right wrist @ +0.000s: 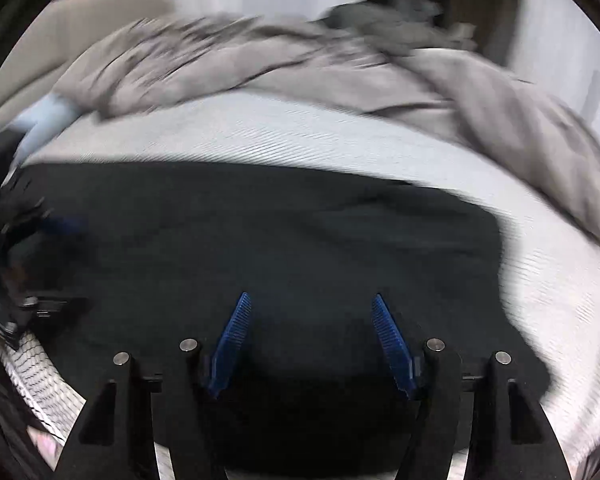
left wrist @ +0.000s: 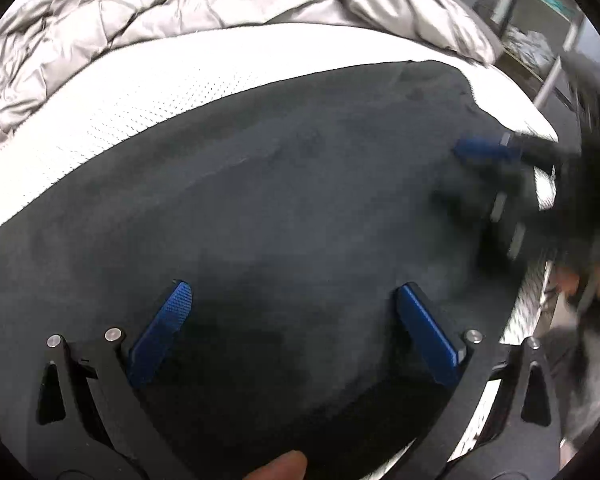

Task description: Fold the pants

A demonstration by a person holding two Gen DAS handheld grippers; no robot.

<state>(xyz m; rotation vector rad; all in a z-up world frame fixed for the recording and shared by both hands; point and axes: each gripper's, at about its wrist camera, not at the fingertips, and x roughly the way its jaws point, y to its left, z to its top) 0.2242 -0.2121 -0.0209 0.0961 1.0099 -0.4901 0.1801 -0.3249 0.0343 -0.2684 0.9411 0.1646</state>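
Observation:
Dark pants (left wrist: 280, 200) lie spread flat on a white mattress (left wrist: 112, 104); they also show in the right wrist view (right wrist: 260, 240). My left gripper (left wrist: 294, 292) is open just above the near part of the pants, holding nothing. My right gripper (right wrist: 310, 304) is open over the pants' near edge, empty. The right gripper also appears blurred at the right of the left wrist view (left wrist: 488, 160), over the pants' right end. The left gripper shows blurred at the left edge of the right wrist view (right wrist: 40, 240).
A crumpled grey duvet (left wrist: 140, 12) lies along the far side of the mattress (right wrist: 340, 136), also seen in the right wrist view (right wrist: 300, 64). A metal rack (left wrist: 556, 40) stands beyond the bed's right end. A fingertip (left wrist: 278, 466) shows at the bottom.

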